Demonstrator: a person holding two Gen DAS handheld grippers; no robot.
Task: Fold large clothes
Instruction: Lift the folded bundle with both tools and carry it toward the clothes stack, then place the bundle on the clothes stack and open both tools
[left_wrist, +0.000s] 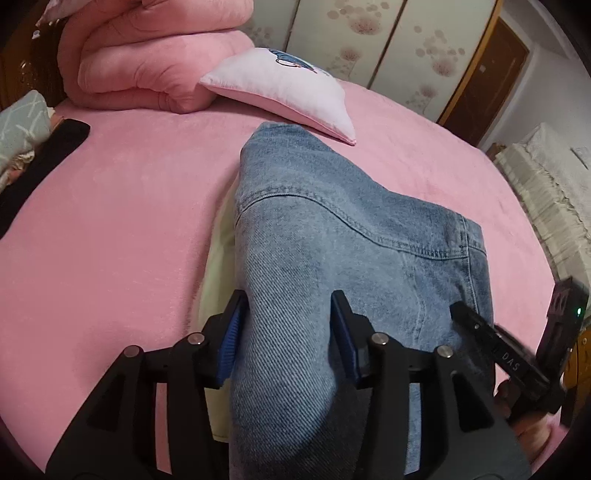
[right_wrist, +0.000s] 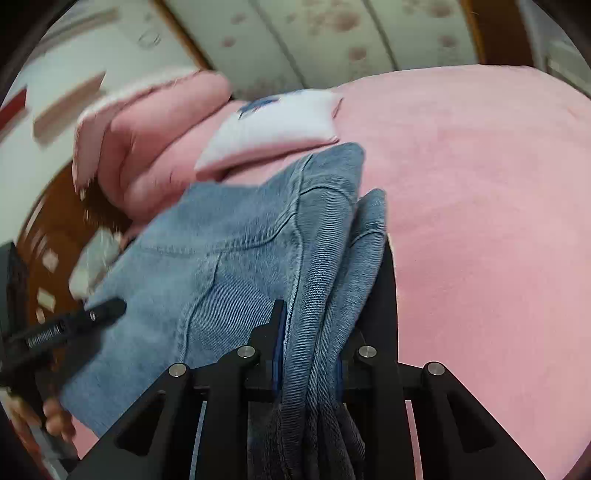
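Blue jeans (left_wrist: 332, 240) lie folded on the pink bed (left_wrist: 129, 221), waistband seam facing up. My left gripper (left_wrist: 288, 325) straddles a thick fold at the near end; its blue pads (left_wrist: 231, 332) stand beside the denim without squeezing it. In the right wrist view, my right gripper (right_wrist: 328, 295) is shut on a bunched edge of the jeans (right_wrist: 229, 258), several layers pinched between its fingers. Each gripper shows in the other's view: the right gripper (left_wrist: 480, 332) at the jeans' right edge, the left gripper (right_wrist: 107, 310) at the left, held by a hand (right_wrist: 55, 417).
A pale cloth (left_wrist: 218, 266) peeks out under the jeans' left side. A white-pink pillow (left_wrist: 288, 88) and a folded pink quilt (left_wrist: 147, 62) lie beyond the jeans. A dark garment (left_wrist: 55, 144) sits at the left edge, white-covered furniture (left_wrist: 546, 192) at the right.
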